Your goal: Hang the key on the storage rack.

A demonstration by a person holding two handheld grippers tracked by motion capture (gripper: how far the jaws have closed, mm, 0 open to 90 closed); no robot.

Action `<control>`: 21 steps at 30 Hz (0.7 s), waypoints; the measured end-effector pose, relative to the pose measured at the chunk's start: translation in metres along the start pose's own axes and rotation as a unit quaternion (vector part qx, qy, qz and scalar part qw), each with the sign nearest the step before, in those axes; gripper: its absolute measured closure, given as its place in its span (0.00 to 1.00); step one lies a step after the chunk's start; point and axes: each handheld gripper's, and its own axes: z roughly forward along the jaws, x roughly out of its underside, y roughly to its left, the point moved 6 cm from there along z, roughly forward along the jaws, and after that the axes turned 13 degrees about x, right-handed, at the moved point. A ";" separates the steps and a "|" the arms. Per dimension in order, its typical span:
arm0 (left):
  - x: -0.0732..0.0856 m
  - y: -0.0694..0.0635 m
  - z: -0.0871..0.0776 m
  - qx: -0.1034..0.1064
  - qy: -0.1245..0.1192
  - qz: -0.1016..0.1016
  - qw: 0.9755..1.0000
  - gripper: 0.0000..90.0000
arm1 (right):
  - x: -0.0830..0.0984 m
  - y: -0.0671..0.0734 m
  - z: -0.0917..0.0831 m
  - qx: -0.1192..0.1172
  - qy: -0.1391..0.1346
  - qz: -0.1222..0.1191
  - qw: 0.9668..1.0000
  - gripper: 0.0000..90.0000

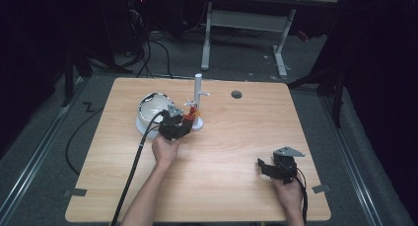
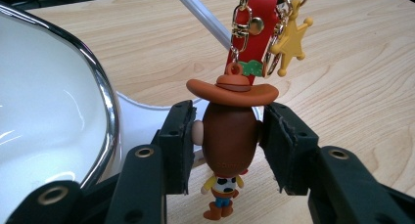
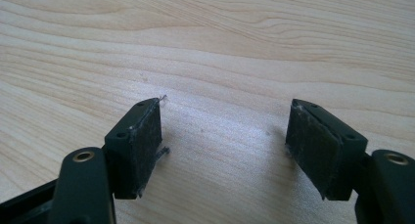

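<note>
The left gripper [image 2: 226, 145] clamps the head of a cowboy keychain figure [image 2: 229, 136], which hangs by its red strap [image 2: 255, 33] from the white peg stand [image 1: 198, 95] beside the white bowl [image 1: 148, 110]; the right gripper [image 3: 222, 148] rests wide open over bare table [image 3: 220, 48], well apart

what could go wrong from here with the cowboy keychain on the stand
1. The left tool is shut on the cowboy figure's smooth round head; a pull might slip it free.
2. The red strap hangs from the white stand; a sideways tug might tip it.
3. The white bowl sits beside the tool and could get knocked.
</note>
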 end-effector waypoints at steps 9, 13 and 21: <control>0.001 0.001 0.001 -0.001 0.001 -0.004 1.000 0.62 | 0.000 0.000 0.000 0.000 0.000 0.000 1.000 0.33; 0.001 0.001 0.001 -0.003 -0.001 -0.005 1.000 0.62 | 0.000 0.000 0.000 0.000 0.000 0.000 1.000 0.33; 0.000 0.004 -0.002 -0.004 -0.001 -0.009 1.000 0.58 | 0.000 0.000 0.000 0.000 0.000 0.000 1.000 0.33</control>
